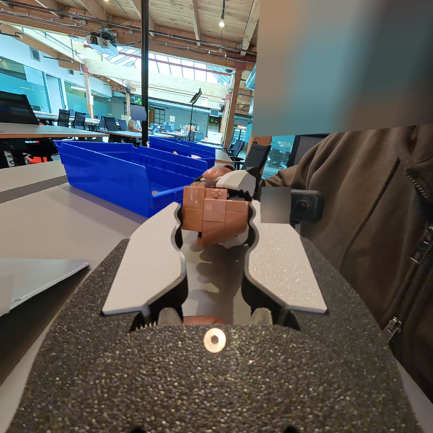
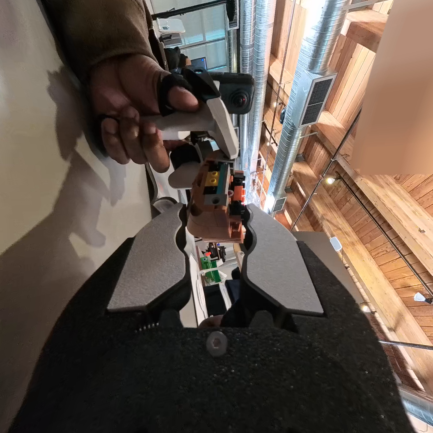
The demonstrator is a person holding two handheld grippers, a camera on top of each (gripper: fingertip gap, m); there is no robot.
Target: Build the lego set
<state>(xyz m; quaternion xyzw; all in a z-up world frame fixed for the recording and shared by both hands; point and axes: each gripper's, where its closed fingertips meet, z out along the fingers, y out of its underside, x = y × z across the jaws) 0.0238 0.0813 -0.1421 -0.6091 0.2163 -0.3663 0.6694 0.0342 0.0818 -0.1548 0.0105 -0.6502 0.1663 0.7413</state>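
both tools, left [image 1: 214, 219] and right [image 2: 214, 221], are clamped on the brown lego model [image 1: 214, 218], held in the air above the bench [image 1: 58, 225]. twisting against each other could snap bricks loose.

Left hand-held gripper [image 1: 214, 219]: fingers [image 1: 150, 264] of matt grey plastic with a fine grain; body of rough, speckled black plastic; one bright metal screw [image 1: 214, 340]. Right hand-held gripper [image 2: 215, 219]: same matt grey fingers [image 2: 152, 262] and coarse black body. Lego assembly [image 1: 214, 218]: smooth, glossy brown plastic tiles. Bins [image 1: 110, 173]: glossy blue plastic. Tabletop [image 1: 58, 225]: smooth, matt grey. Jacket [image 1: 365, 210]: soft matt brown cloth with a metal zip [image 1: 421, 257]. Ceiling [image 2: 375, 210]: bare wood planks. Ducts [image 2: 302, 93]: ribbed, shiny metal.
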